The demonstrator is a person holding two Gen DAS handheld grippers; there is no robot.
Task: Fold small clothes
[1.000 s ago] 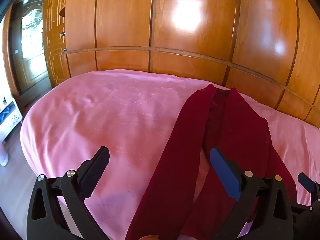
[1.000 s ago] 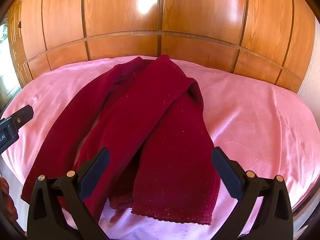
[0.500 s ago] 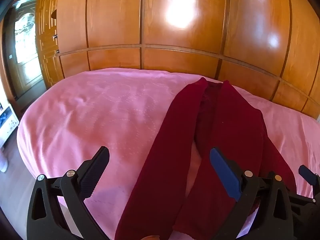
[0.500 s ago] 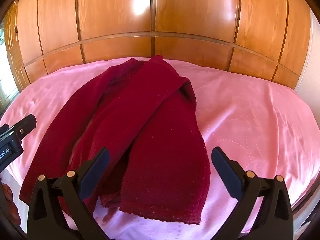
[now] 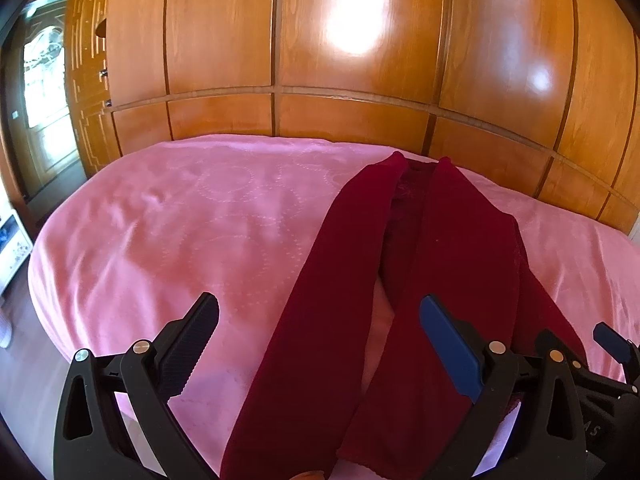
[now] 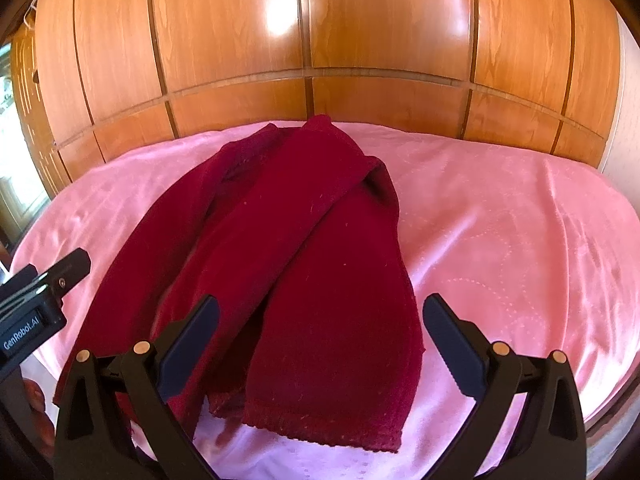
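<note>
- Dark red knit garment (image 6: 304,264): lies on the pink bedspread (image 6: 500,220), running from the near edge toward the far wooden panel wall (image 6: 312,32); sleeves laid lengthwise over the body, scalloped hem at the near edge.
- Left gripper (image 5: 320,344): fingers spread wide, holding nothing, above the garment's left sleeve (image 5: 316,320).
- Right gripper (image 6: 320,340): fingers spread wide, holding nothing, above the hem (image 6: 324,432).
- Left gripper also shows at the left edge of the right wrist view.

Pink bedspread (image 6: 500,216), wooden wardrobe (image 6: 360,32)
</note>
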